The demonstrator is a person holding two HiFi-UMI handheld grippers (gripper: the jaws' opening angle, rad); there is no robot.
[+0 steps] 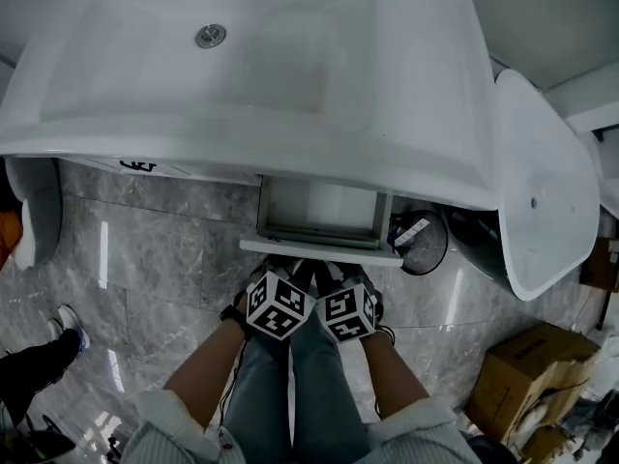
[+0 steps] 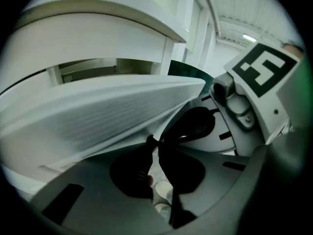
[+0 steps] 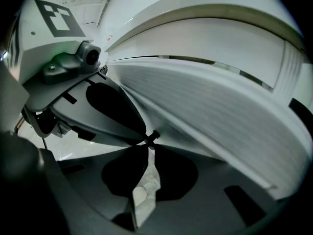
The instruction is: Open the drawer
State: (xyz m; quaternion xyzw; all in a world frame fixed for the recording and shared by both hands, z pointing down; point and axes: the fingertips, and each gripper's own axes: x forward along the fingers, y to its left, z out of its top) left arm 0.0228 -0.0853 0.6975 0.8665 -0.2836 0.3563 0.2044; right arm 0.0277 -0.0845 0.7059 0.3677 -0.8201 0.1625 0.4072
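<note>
From above, in the head view, a white drawer (image 1: 324, 222) stands partly pulled out under the white sink counter (image 1: 426, 153). Its white front panel (image 1: 319, 248) faces me. Both grippers sit side by side at that panel's near edge, marker cubes toward me. The left gripper (image 1: 290, 267) has its tips pinched together right on the edge of the drawer front (image 2: 98, 121), as the left gripper view (image 2: 155, 142) shows. The right gripper (image 1: 335, 269) does the same beside it, its tips (image 3: 150, 140) closed against the drawer front (image 3: 220, 116). Floor shows between the jaws.
A sink basin (image 1: 232, 66) with a drain (image 1: 210, 36) fills the counter above the drawer. A dark bin (image 1: 423, 242) stands right of the drawer, a white fixture (image 1: 542, 191) further right, and a cardboard box (image 1: 527, 370) at the lower right. Someone's shoe (image 1: 68, 322) is at the left.
</note>
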